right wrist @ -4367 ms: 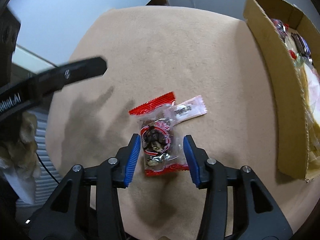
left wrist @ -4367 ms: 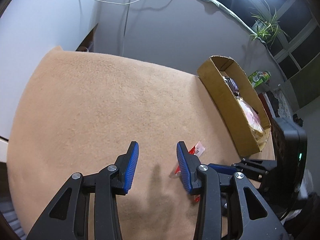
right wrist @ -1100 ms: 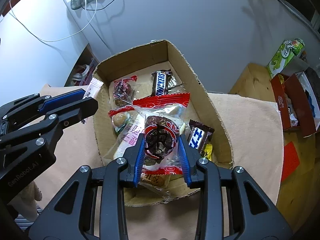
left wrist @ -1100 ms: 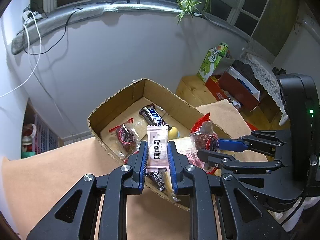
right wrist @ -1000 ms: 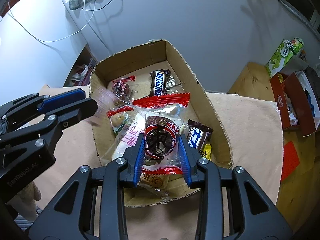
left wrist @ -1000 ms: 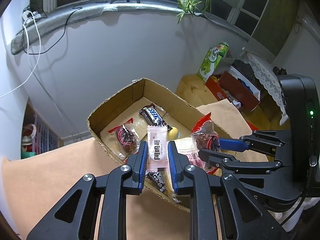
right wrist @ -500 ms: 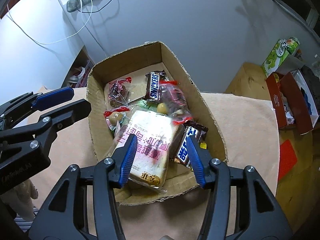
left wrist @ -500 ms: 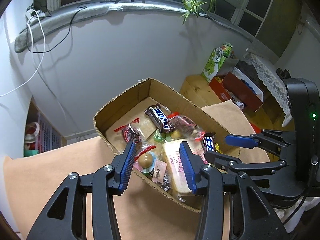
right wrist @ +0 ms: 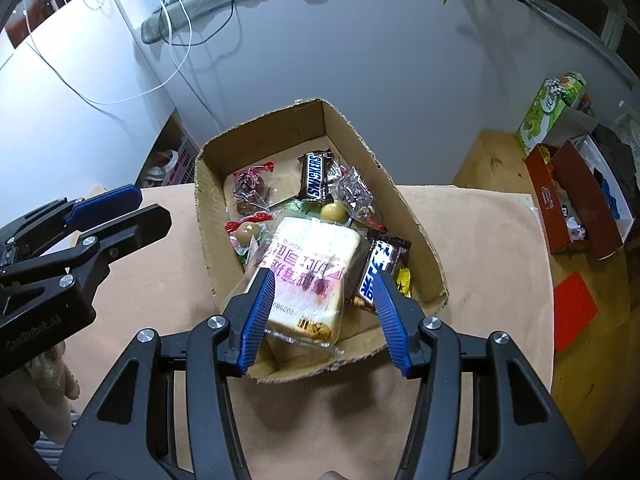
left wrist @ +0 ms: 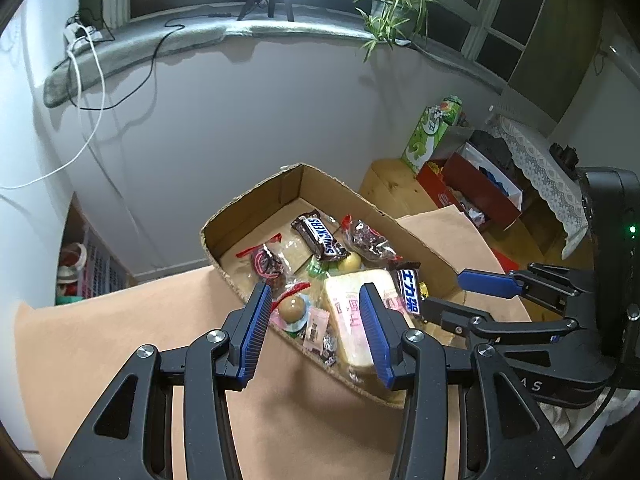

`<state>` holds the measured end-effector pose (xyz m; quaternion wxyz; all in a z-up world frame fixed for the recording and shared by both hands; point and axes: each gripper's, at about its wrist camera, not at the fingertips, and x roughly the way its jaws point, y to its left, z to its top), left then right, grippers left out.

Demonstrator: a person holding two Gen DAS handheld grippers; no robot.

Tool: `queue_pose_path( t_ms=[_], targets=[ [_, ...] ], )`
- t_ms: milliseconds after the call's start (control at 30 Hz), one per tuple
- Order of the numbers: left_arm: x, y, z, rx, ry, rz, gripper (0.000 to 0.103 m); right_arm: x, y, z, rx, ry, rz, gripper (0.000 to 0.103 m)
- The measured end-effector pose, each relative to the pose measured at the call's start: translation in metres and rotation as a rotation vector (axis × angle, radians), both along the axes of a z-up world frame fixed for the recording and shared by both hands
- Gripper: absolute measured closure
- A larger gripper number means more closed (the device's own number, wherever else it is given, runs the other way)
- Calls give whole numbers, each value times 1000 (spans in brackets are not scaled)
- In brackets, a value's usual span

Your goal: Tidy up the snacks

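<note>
A cardboard box [left wrist: 256, 200] [right wrist: 208, 216] stands on the tan cloth and holds several snacks: a wrapped bread slice [right wrist: 308, 264] [left wrist: 352, 320], a Snickers bar [left wrist: 320, 236] [right wrist: 316, 176], a red-edged nut packet [left wrist: 368, 238] [right wrist: 354, 192] and a small pink candy [left wrist: 316, 326]. My left gripper [left wrist: 316, 320] is open and empty above the box's near left edge. My right gripper [right wrist: 324, 296] is open and empty above the box's near end, over the bread. The right gripper also shows in the left wrist view [left wrist: 472, 296], the left gripper in the right wrist view [right wrist: 120, 212].
The tan cloth [right wrist: 480, 240] covers the table around the box. Behind it is a grey wall with cables [left wrist: 92, 92]. On the floor to the right are a red box [right wrist: 576, 200], a green carton [right wrist: 552, 104] and a wooden surface [left wrist: 396, 188].
Both grippers opened over the box about a second ago: the pink candy dropped from the left, the red-edged nut packet from the right. Both now lie in the box and the grippers have pulled back a little.
</note>
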<state>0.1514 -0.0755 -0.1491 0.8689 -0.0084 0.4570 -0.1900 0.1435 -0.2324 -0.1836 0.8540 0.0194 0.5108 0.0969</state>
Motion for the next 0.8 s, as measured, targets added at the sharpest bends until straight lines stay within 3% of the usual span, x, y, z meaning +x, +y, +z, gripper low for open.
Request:
queue_pose_path(
  t_ms=[167, 233, 267, 800],
  targets=[
    [-15, 5, 5, -3, -11, 19, 58, -18, -5, 8, 14, -22, -33, 50],
    [-21, 6, 7, -5, -14, 32, 45, -26, -7, 9, 16, -28, -45, 50],
    [-25, 7, 9, -4, -19, 42, 44, -30, -8, 11, 6, -35, -52, 50],
    [-45, 18, 22, 12, -45, 118, 44, -47, -10, 23, -33, -82, -98, 49]
  ],
)
